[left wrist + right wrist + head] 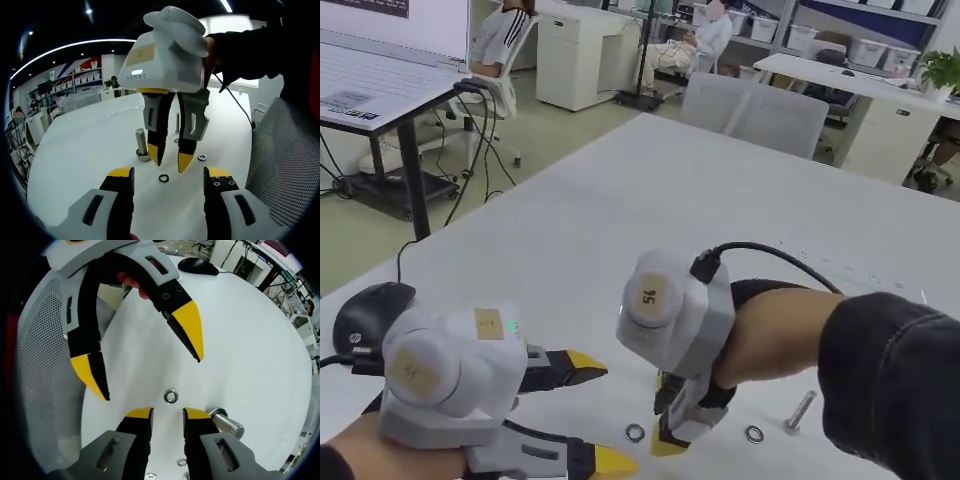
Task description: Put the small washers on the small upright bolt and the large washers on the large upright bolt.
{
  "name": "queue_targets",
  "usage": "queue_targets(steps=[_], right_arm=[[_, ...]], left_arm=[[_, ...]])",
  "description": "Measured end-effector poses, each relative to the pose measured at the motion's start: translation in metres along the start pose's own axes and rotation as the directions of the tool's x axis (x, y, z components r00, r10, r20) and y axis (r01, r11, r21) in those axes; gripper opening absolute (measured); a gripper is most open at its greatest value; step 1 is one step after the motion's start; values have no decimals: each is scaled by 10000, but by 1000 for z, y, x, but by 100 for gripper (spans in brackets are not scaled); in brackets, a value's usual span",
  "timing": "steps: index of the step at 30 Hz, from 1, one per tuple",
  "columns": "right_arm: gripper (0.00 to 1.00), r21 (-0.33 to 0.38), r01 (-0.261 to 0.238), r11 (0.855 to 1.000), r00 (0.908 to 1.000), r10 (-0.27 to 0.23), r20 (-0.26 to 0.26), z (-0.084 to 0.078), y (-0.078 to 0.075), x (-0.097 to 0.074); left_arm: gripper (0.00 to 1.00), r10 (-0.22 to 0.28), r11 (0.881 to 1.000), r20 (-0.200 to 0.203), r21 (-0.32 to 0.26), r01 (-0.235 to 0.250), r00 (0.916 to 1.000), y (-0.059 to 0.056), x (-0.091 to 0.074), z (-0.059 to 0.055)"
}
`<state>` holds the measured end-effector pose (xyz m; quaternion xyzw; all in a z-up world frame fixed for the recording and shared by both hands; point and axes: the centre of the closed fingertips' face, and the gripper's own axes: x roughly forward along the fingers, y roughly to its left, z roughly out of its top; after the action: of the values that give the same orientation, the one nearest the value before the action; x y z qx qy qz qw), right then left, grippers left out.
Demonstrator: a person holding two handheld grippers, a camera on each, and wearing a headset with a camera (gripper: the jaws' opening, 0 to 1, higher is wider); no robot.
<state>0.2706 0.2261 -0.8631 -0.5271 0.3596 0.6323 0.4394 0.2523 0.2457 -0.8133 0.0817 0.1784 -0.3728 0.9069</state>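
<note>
My right gripper (668,432) points down at the white table (650,220), open, with nothing between its tips. A loose washer (171,396) lies just ahead of those tips (169,413). The large upright bolt (142,144) stands right beside that gripper (170,156), with the thin small bolt (177,122) behind it. More washers (635,432) (754,434) lie on either side, near the thin bolt (800,410). My left gripper (598,412) is open at the lower left, its jaws (170,174) facing the right gripper and a washer (163,178).
A black mouse (370,312) lies at the table's left edge. A grey mesh chair (282,150) is close to the near edge. A sleeve (890,370) covers the lower right. Beyond the table stand a chair (755,112), desks and seated people.
</note>
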Motion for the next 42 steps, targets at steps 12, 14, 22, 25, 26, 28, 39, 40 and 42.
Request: queue_targets(steps=[12,14,22,25,26,28,39,40,42], right_arm=[[23,-270,-72,9996,9999,69,-130,9,0,11],[23,-309,-54,9995,9999,49,-165,9,0,12],[23,-359,-62,9993,9997,53,-241,10,2,15],[23,-305,-82,9995,9997,75,-224,10,1,15],[23,-272,-85,9996,9997,79,-217,10,1,15],[22,-307,-78,9995,9996,70,-260,11,3,15],[15,-639,77,9979,9993,-100,-369,10,5,16],[15,-713,89,9974,9991,-117,-403,10,5,16],[15,-751,86,9971,9990,-118,-425,10,5,15]], left_arm=[[54,27,10000,47,6,-27,10000,-1,-1,0],[54,25,10000,66,-4,-25,10000,-1,-2,1],[54,19,10000,116,-9,-19,9999,-2,-3,1],[54,7,10000,114,-2,-7,9999,-2,-3,1],[54,2,10000,120,-1,-2,9999,-2,-3,1],[53,5,10000,143,1,-5,9999,-2,-3,2],[53,25,10000,167,17,-25,9999,-1,-4,3],[53,34,10000,171,15,-34,9998,-1,-4,3],[53,39,10000,171,3,-39,9998,-1,-4,3]])
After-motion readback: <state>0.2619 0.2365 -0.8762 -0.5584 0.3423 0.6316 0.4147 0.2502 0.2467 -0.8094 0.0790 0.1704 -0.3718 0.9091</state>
